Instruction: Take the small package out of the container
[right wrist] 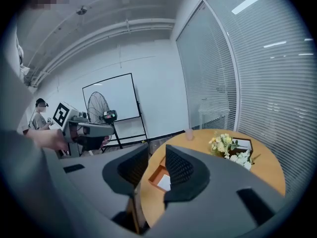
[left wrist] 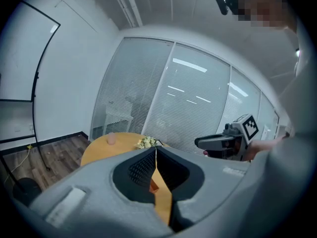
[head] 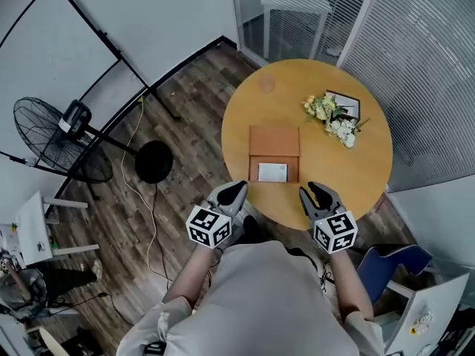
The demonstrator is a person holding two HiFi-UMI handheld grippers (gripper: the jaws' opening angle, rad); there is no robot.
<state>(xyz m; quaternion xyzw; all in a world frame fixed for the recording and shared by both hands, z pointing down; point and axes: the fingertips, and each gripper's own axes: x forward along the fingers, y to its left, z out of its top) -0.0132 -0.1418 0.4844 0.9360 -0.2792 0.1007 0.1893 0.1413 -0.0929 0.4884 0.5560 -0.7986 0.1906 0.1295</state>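
Table: a round wooden top (head: pixel 326 176) lies straight ahead of me, and both my grippers hang at its near edge.
Flowers: a pale bouquet (head: pixel 330 117) lies on the table's far right, with a dark frame (head: pixel 345 104) just behind it. Both are well apart from the box.
Cup: a small pinkish one (head: pixel 266 85) stands near the far rim, beyond the box.
Floor side: to my left are a fan on a stand (head: pixel 52 139), a loose cable (head: pixel 145 199) across the wood boards and a whiteboard (right wrist: pixel 111 100) against the wall.
Right side: a blue chair (head: pixel 390 262) sits beside me, and a glass wall with blinds (head: pixel 415 50) stands behind the table.
Container: an open cardboard box (head: pixel 274 141) sits on the near half of the table, its flap folded back away from me.
Small package: flat, white and rectangular (head: pixel 272 172), it lies in the bottom of the box. My right gripper view shows it in the gap between the jaws (right wrist: pixel 165 183).
My left gripper (head: pixel 236 190): the jaws meet at the tips with nothing between them, short of the box on its left.
My right gripper (head: pixel 315 190): the jaws stand partly apart and empty, short of the box on its right.
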